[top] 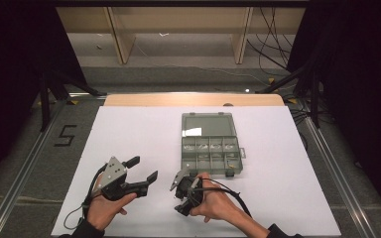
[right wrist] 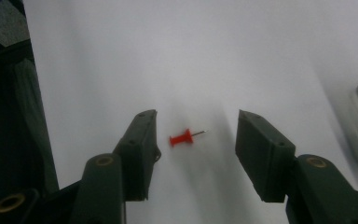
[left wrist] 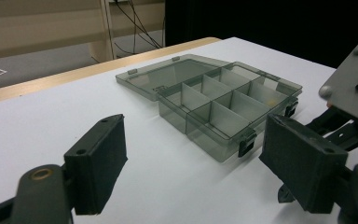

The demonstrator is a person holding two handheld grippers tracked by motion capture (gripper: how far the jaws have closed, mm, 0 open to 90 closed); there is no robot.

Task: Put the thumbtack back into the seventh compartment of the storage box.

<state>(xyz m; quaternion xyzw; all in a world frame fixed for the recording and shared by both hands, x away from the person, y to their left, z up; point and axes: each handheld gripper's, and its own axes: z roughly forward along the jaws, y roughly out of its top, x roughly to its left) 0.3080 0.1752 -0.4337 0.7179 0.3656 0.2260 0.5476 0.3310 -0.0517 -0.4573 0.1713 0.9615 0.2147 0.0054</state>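
Pushpin, red, is seen lying flat on the white table, on the near side of the compartment box, needle pointing toward the right finger in the right gripper view. It sits between the fingers of the right gripper, closer to the left-hand one, touched by neither. Those fingers are spread, with nothing pinched.

The compartment box is open, lid laid flat on its far side, dividers visible, with what may be a small item in a near corner compartment.

Left gripper is held just left of the right gripper, also on the near side of the box; its fingers are spread wide and empty.

Risks judged from here:
- Pin is off-centre: one finger is likely to hit first and the pin could be shoved or rolled away.
- Pin is tiny and low: pads could be closed above it, or be scraped on the table.
- A grip on the thin needle instead of the head could let it pivot and drop on the way to the box.
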